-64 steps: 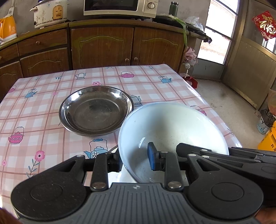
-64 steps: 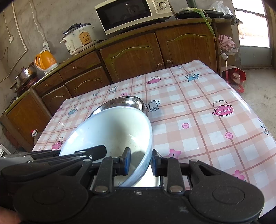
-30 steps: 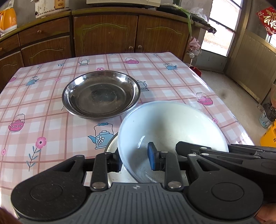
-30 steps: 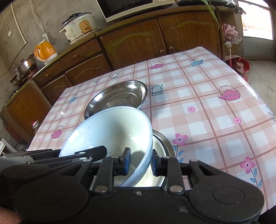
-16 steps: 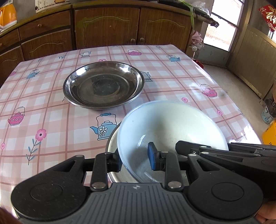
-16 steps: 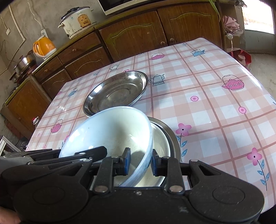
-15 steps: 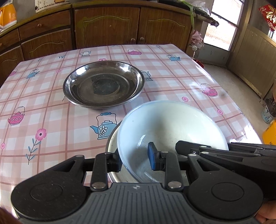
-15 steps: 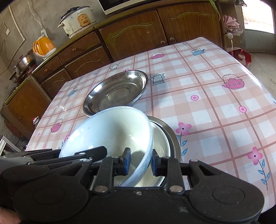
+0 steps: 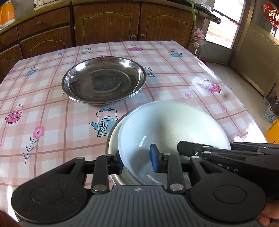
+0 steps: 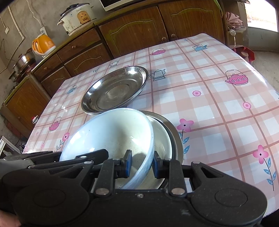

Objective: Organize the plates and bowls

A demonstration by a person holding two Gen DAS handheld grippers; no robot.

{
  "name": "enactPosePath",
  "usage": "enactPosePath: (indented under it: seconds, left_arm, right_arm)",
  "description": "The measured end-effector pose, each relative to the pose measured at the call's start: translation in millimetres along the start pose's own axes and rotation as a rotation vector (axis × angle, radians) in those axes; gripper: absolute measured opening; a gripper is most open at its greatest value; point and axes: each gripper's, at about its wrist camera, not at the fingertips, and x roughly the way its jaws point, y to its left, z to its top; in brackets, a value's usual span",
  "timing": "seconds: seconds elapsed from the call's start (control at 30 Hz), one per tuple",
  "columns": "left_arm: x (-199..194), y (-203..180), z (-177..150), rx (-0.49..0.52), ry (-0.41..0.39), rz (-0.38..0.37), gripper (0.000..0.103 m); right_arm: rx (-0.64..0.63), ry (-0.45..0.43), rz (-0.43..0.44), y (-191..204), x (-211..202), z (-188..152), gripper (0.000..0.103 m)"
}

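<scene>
Can't see the white bowl [image 9: 170, 125] base, it's behind my left gripper [image 9: 136, 161] body. Steel dish [image 10: 175, 138] under it is mostly covered, only a rim arc shows. Microwave [image 10: 111, 4] is cut off by the top edge.

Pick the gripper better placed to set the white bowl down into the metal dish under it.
Neither clearly: left gripper and right gripper each clamp the white bowl at opposite rims. The bowl hangs tilted above the metal dish, so lowering it likely takes both together.
</scene>
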Motion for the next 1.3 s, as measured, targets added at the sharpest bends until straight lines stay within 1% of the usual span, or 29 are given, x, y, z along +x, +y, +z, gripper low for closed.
enactPosePath:
  seconds: [0.27,0.47,0.67,0.8,0.97,1.03,1.1,1.17,1.3]
  left_arm:
    - [2.2,8.7,-6.0,-0.044,0.001,-0.058,0.031]
    - [2.2,10.6,-9.8,-0.035,-0.016,-0.079,0.033]
    - [0.2,9.1,-13.9,-0.007,-0.037,-0.08,0.034]
    - [-1.4,12.4,-14.4,-0.019,-0.038,-0.097,0.034]
    - [-2.3,15.4,-14.8,-0.031,-0.039,-0.096,0.027]
    - [-2.0,15.8,-15.0,-0.029,-0.039,-0.089,0.022]
    - [-1.9,17.7,-14.3,-0.04,-0.038,-0.093,0.02]
    - [-2.4,18.4,-14.1,-0.046,-0.04,-0.092,0.018]
    - [-2.1,19.6,-14.0,-0.05,-0.041,-0.096,0.017]
  right_arm:
    - [-0.059,-0.002,-0.027,5.7,0.6,-0.3,0.031]
    - [-0.1,-0.008,-0.039,9.4,0.5,-0.8,0.031]
    - [-0.116,-0.015,-0.045,10.3,-1.2,-0.7,0.03]
    - [-0.128,-0.021,-0.044,11.0,-4.0,0.5,0.03]
    - [-0.125,-0.009,-0.041,10.9,-2.5,0.6,0.03]
    - [-0.127,0.006,-0.052,11.1,-0.4,0.5,0.031]
    - [-0.12,0.009,-0.049,10.0,0.7,0.3,0.031]
    - [-0.118,0.013,-0.044,10.2,1.1,0.6,0.036]
    - [-0.125,0.019,-0.041,12.4,1.3,1.6,0.04]
